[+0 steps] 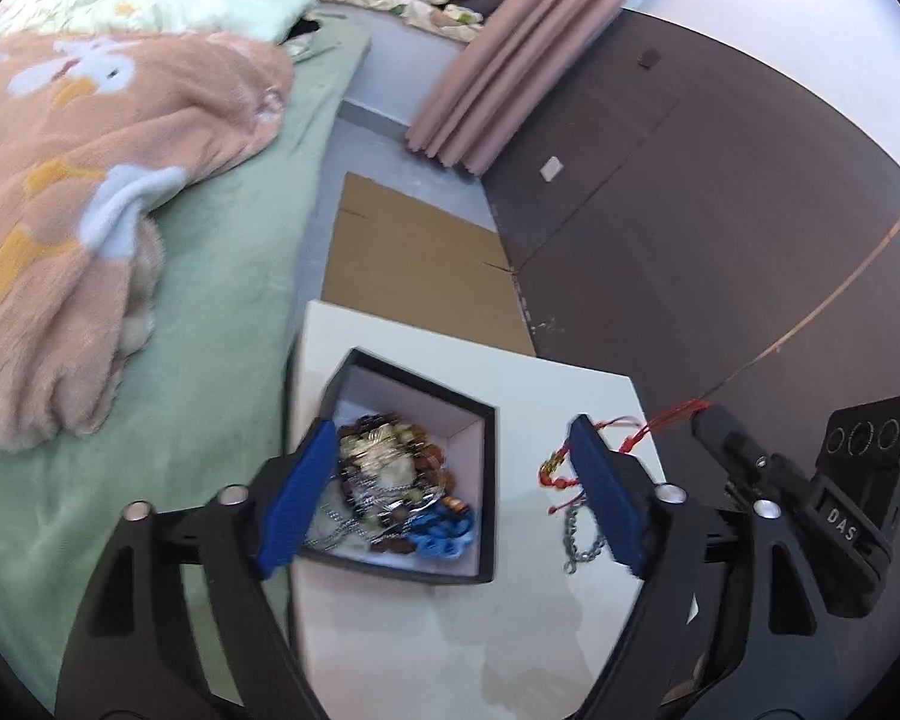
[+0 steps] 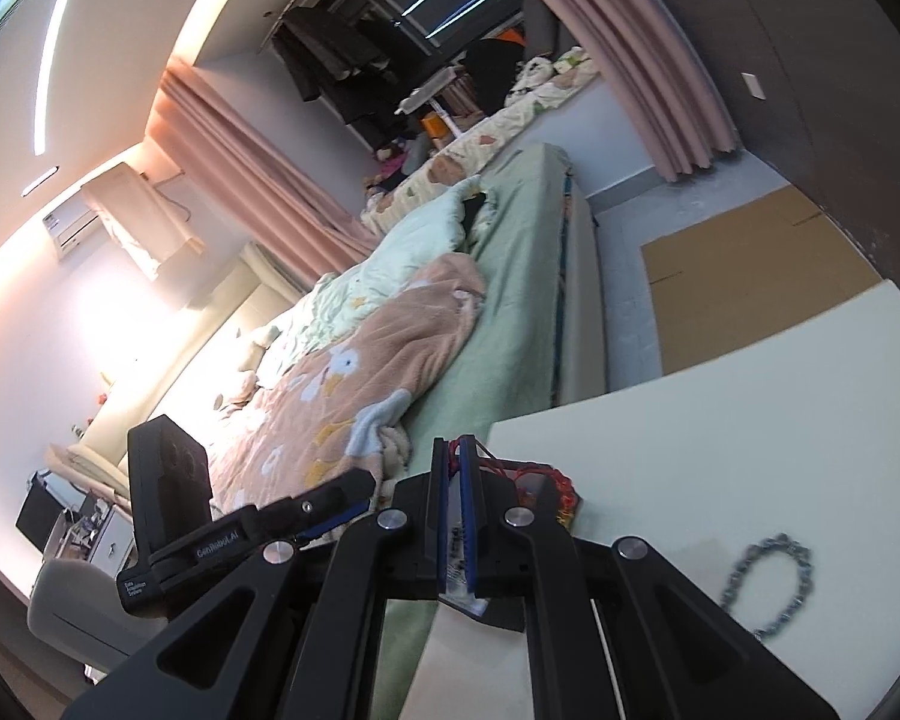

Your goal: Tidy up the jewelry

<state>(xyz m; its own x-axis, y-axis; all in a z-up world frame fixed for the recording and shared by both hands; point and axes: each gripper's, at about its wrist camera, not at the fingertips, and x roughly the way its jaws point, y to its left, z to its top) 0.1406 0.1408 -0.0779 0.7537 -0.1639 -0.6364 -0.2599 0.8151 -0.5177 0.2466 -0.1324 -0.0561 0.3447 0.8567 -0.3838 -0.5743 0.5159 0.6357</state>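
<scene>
The left wrist view looks down on a white desk (image 1: 540, 396) beside a bed (image 1: 228, 276) with a green sheet and a pink blanket (image 1: 90, 180). On the desk sits a black box (image 1: 486, 480) with no lid on it, and inside is a heap of jewelry (image 1: 390, 480): beads, silver chains and something blue. Only this view shows the box. Just right of the box, on the bare desk, lies a silver chain bracelet (image 1: 579, 537).

The left gripper (image 1: 456, 456) hangs over the box, tipped down toward it. Its jaws are spread wide, one blue pad (image 1: 300, 498) over the left side of the box and the other past its right side. Nothing is between them but air.

A red cord (image 1: 660, 426) runs from the desk up to the right gripper (image 1: 714, 420), which reaches in from the right of this view.

The right wrist view is tilted and shows more of the room: pink curtains (image 2: 258, 180) and the long bed. Here the right gripper (image 2: 456, 450) has its jaws pressed together, pinching the red cord (image 2: 540, 474), which bunches up just to the right of them. The silver chain bracelet (image 2: 768, 588) lies in a loop on the desk (image 2: 720, 420), down to the right.
</scene>
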